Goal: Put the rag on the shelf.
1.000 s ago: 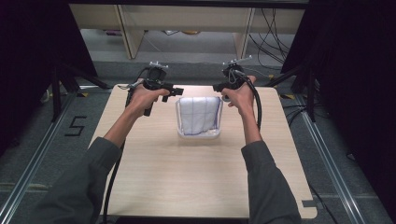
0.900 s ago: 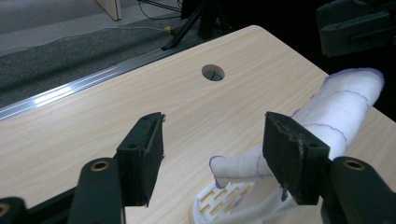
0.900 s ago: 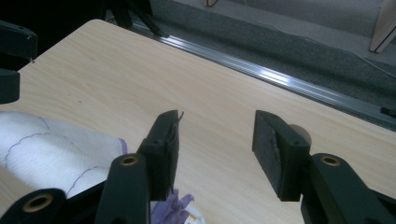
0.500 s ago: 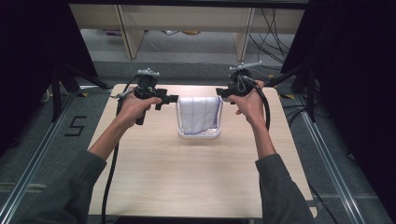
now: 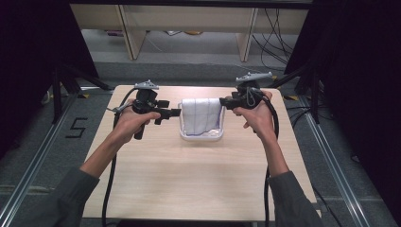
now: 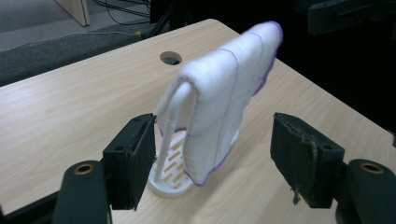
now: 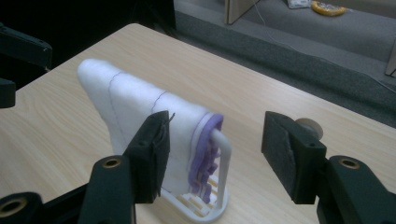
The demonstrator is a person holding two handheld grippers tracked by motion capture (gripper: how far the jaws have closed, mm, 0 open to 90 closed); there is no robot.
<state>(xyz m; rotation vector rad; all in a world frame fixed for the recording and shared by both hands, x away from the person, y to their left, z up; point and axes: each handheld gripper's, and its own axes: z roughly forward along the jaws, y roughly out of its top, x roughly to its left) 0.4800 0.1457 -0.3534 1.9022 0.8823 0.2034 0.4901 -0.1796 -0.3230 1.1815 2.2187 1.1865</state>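
Note:
A white towel (image 5: pixel 201 115) with purple stitching hangs folded over a small white slotted rack (image 5: pixel 202 137) at the back middle of the wooden table (image 5: pixel 189 184). My left gripper (image 5: pixel 177 112) points at the rack's left end. Its jaws have just been opening, and in the left gripper view (image 6: pixel 212 126) they stand apart with the towel (image 6: pixel 224 98) ahead, untouched. My right gripper (image 5: pixel 225 103) faces the rack's right end. Its jaws have also just been opening (image 7: pixel 215 122), and the towel's purple edge (image 7: pixel 205 140) and the rack's wire (image 7: pixel 224 154) lie between them, untouched.
A round hole (image 6: pixel 170 57) sits in the tabletop beyond the rack. Black stand legs (image 5: pixel 71 80) flank the table's back corners. Wooden furniture legs (image 5: pixel 130 28) and cables (image 5: pixel 274 28) lie on the floor behind. A cable trails from each gripper along the forearms.
Both hands have drawn outward and a little nearer, away from the towel's ends. The jaws of both grippers stand wider. The towel stays draped on the rack.

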